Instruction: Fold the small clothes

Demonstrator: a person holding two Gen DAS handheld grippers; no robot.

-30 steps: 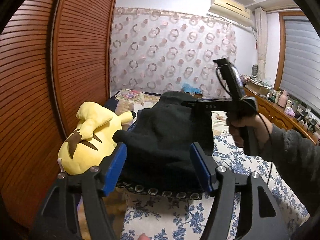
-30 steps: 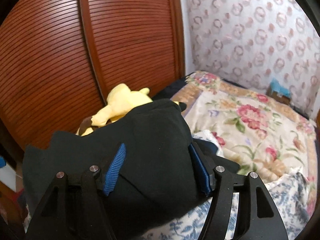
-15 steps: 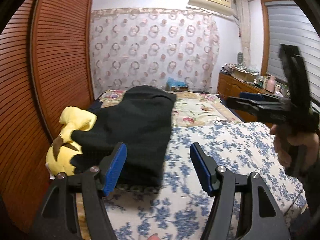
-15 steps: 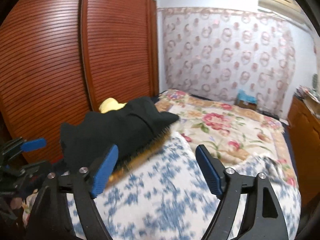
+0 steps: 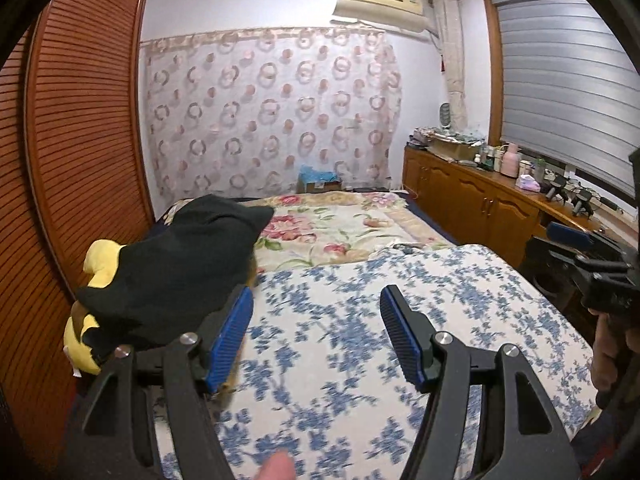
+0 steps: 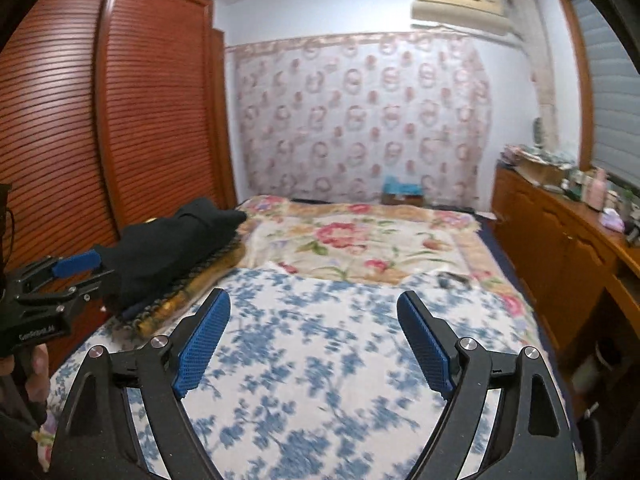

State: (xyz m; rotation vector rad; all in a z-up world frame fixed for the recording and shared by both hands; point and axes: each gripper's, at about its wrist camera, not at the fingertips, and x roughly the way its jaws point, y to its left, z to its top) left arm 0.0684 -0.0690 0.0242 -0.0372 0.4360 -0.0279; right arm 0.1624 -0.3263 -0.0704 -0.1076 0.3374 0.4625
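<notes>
L gripper (image 5: 316, 334) is spread wide w/ nothing between its blue pads, hanging over the blue-floral quilt (image 5: 360, 320) near the bed's left edge. R gripper (image 6: 314, 338) is likewise released, jaws apart and empty, over the same quilt nearer the foot of the bed; it also shows at the right edge of the left wrist view (image 5: 576, 248), held in a hand (image 5: 612, 356).

The black garment (image 5: 176, 268) lies in a folded heap at the bed's left edge, draped over a yellow plush toy (image 5: 94, 280) whose body sticks out beneath it on the wardrobe side. In the right wrist view the garment (image 6: 176, 248) sits on top of a brownish patterned cushion edge (image 6: 192, 292); L gripper (image 6: 60, 276) is just beside it, not touching as far as can be told.

Beyond the quilt, toward the head of the bed, a pink-rose blanket (image 5: 332, 232) covers the mattress. Slatted wooden wardrobe (image 5: 76, 160) runs along the left side, circle-print curtain (image 5: 272, 112) at the far wall, AC unit (image 5: 380, 2) above it, wooden sideboard (image 5: 472, 200) w/ clutter along the right under a shuttered window (image 5: 568, 92).
</notes>
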